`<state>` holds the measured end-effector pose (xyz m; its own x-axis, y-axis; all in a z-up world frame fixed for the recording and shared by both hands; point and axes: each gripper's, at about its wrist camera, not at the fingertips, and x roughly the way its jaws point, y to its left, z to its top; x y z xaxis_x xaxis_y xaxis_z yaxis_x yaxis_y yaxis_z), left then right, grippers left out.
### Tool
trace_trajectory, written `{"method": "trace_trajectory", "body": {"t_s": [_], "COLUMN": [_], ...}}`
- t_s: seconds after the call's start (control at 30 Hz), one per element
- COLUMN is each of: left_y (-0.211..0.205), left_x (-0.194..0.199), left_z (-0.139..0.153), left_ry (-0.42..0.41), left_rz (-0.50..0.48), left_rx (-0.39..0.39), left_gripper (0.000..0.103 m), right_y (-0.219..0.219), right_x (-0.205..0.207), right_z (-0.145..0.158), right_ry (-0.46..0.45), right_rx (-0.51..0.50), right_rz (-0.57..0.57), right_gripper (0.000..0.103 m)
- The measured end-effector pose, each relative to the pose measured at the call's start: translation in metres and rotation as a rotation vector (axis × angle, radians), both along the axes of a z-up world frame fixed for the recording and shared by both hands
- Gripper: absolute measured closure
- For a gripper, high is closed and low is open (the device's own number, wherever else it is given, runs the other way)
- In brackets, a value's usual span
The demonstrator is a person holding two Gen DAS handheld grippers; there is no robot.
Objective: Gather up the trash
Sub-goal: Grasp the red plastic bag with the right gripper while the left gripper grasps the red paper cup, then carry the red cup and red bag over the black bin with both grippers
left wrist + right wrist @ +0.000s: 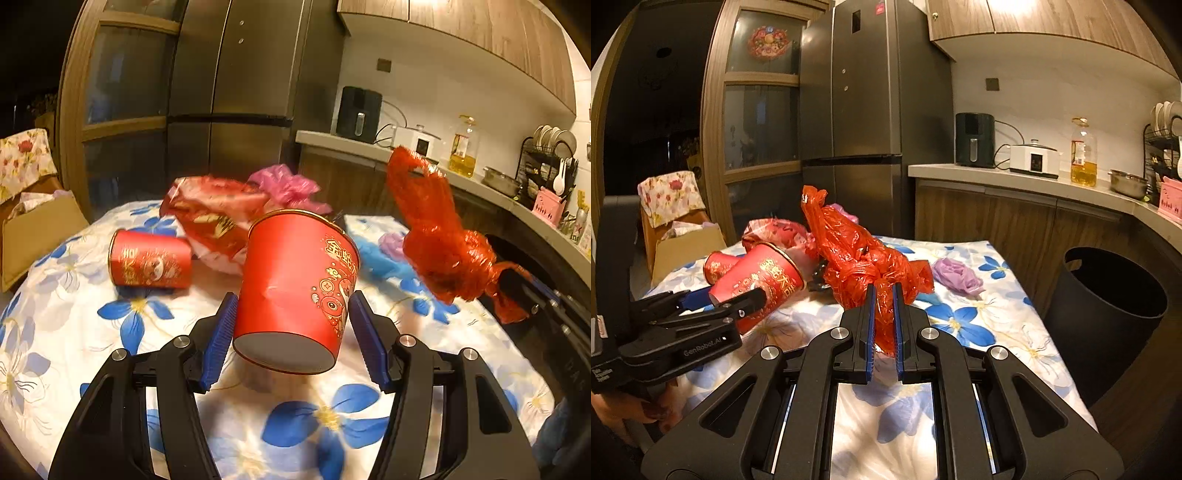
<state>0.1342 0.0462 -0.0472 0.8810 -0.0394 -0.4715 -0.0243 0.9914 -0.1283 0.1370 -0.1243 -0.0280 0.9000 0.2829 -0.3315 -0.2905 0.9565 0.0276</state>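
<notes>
Left gripper (291, 328) clamped on red cup (295, 291), seemingly lifted off table (74, 332); right gripper (884, 317) pinched narrow on red bag (871, 266). Carry both level to black bin (1108, 295); release over opening.

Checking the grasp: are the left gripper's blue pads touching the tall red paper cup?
Touching: left wrist view shows both pads against the tall red paper cup, lifted off the table.

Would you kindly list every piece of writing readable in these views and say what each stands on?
"GenRobot.AI": on the black body of the left tongs, seen from the right wrist.
Gold Chinese characters on the held red paper cup: too blurred to read.
Label on the oil bottle: too small.
</notes>
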Motion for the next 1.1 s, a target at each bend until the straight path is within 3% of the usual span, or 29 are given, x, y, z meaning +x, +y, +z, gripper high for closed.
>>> {"method": "trace_trajectory", "body": {"t_s": [0.6,1.1], "left_y": [-0.080,-0.208], "left_x": [0.009,0.057], "left_z": [0.036,0.060], "left_ry": [-0.072,-0.129], "left_rz": [-0.152,-0.391], "left_rx": [0.033,0.020], "left_gripper": [0.043,0.043], "right_y": [-0.073,-0.196], "right_x": [-0.013,0.007], "right_z": [0.018,0.042], "right_ry": [-0.067,-0.149], "right_rx": [0.035,0.044], "right_rz": [-0.158,-0.463], "right_gripper": [0.095,0.095]}}
